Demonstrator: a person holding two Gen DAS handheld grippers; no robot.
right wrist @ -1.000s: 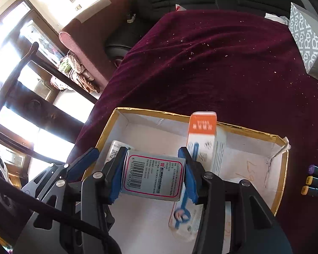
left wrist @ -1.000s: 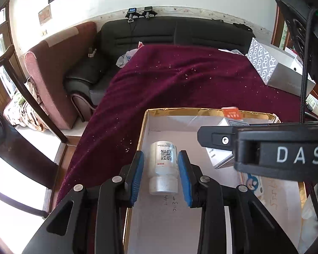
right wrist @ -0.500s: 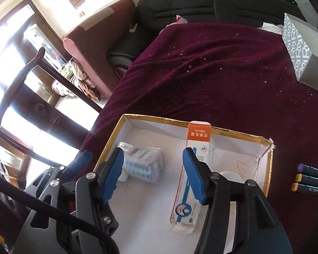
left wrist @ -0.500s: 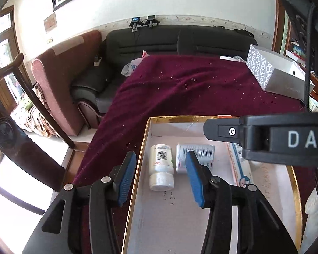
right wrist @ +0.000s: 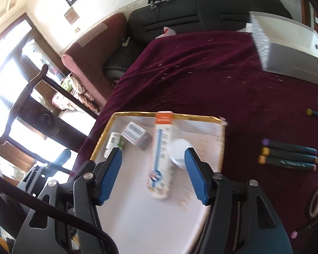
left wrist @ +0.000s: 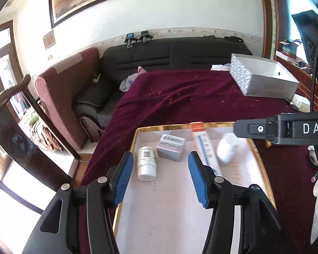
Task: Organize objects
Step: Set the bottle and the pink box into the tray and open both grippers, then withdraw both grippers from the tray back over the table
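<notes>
Left wrist view: the left gripper (left wrist: 160, 174), lower centre, has jaws spread and just been opening, pinching nothing. Beyond them, a gold-rimmed tray (left wrist: 262, 169) on the maroon table (left wrist: 180, 97) holds a white bottle (left wrist: 146, 163), a grey box (left wrist: 171, 147) and a long carton (left wrist: 203, 146).

Right wrist view: the right gripper (right wrist: 153, 173), jaws likewise spread and just opening, is empty above the blurred carton (right wrist: 161, 154). Markers (right wrist: 288, 154) lie at right.

We see a gold-rimmed white tray (left wrist: 135, 139), white bottle (left wrist: 146, 163) lying at its left edge, grey barcoded box (left wrist: 170, 147) just beside it, long orange-topped carton (left wrist: 203, 146) lying flat, another white bottle (left wrist: 228, 148) at right
</notes>
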